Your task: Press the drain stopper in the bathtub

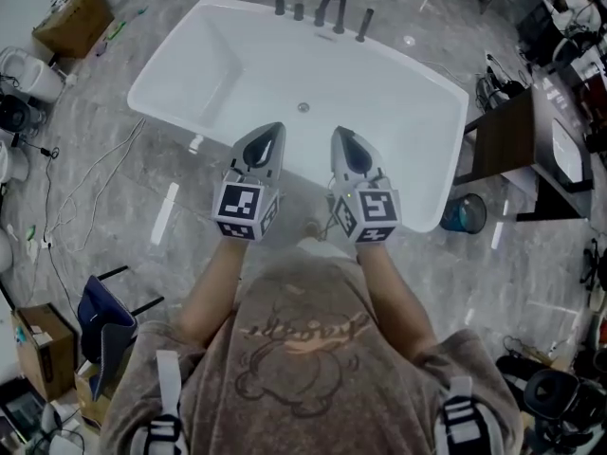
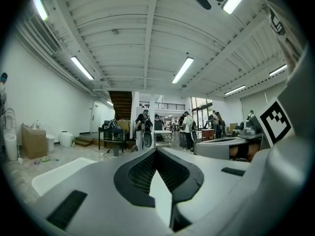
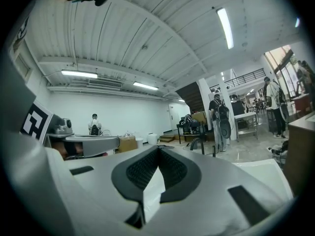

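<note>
Head view: a white bathtub (image 1: 218,74) on a grey marble-pattern floor (image 1: 123,188), empty, no water visible. The drain stopper (image 1: 303,107) sits in the tub floor near the middle, a small round metal disc, nothing touching it. A dark faucet (image 1: 330,9) and separate knobs (image 1: 298,11) stand on the far rim.

The left claw (image 1: 268,140) and right claw (image 1: 348,145) are held side by side over the near rim of the tub, pointing toward the drain, both apart from the stopper. The stopper lies ahead of them, roughly between the two tips.

Left gripper view: the left claw (image 2: 156,154) has its tips meeting, with only a narrow wedge gap behind them and nothing held. Right gripper view: the right claw (image 3: 157,151) is the same, tips together and empty. Both cameras look level across a workshop hall, with people (image 2: 143,129) standing far back.

Around the tub:
- A cardboard box (image 1: 72,22) is at the far left, contents not visible.
- A second cardboard box (image 1: 38,337) is at the near left, holding some items too small to name.
- A blue bucket (image 1: 464,213) stands just beside the tub's right corner, inside unclear.
- A dark counter (image 1: 507,136) is to the right.
- Cables (image 1: 90,183) run loose on the floor at left.
</note>
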`<state>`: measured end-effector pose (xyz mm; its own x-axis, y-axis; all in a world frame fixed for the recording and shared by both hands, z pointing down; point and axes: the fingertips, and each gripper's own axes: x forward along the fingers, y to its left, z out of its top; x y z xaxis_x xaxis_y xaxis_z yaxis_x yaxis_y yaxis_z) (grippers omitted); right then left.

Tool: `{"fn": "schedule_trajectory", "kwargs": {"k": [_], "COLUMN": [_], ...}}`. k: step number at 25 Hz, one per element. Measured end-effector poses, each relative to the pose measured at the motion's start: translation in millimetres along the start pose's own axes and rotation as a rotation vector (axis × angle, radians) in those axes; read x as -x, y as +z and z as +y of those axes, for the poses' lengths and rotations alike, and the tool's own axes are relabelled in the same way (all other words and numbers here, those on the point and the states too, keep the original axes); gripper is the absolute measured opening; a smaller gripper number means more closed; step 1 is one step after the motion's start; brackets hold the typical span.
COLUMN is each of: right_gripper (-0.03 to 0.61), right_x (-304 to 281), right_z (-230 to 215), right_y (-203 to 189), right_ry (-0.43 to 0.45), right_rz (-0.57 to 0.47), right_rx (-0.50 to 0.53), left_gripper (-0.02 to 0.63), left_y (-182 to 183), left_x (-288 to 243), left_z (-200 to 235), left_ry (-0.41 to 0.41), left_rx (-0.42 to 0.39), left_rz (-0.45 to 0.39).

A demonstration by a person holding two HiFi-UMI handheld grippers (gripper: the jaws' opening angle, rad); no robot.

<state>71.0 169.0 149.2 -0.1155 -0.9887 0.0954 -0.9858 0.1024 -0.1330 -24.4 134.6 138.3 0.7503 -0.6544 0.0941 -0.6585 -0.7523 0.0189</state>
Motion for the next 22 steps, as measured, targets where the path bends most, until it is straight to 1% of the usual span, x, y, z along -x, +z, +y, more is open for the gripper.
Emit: {"fn": "schedule_trajectory", "kwargs": {"k": [7,12,19,22], "right_gripper": [0.002,0.002,0.002,0.002], "right_x": [-42.9,-66.7,-93.9,-103.5], "right_z": [-40.1,-64.3,-61.7,-59.5], "right_y": [6.2,7.3,3.2,-0.2], "right_ry": [0.068,0.110,0.170,0.187], "right_rz": [0.019,0.032,0.047,0.051], "right_rx": [0.014,0.018,0.018,0.019], "left_gripper": [0.002,0.002,0.002,0.002], "left_y": [3.4,4.6,2.4,2.0], "left_x": [-59.2,-91.0,-103.9,-107.6], "left_z": [5.6,9.2,26.6,32.9], "left_ry": [0.045,0.077,0.113,0.122], "left_rx": [-0.003,-0.008,-0.004,-0.029], "left_rz": [-0.011,-0.017,-0.009,-0.005]}}
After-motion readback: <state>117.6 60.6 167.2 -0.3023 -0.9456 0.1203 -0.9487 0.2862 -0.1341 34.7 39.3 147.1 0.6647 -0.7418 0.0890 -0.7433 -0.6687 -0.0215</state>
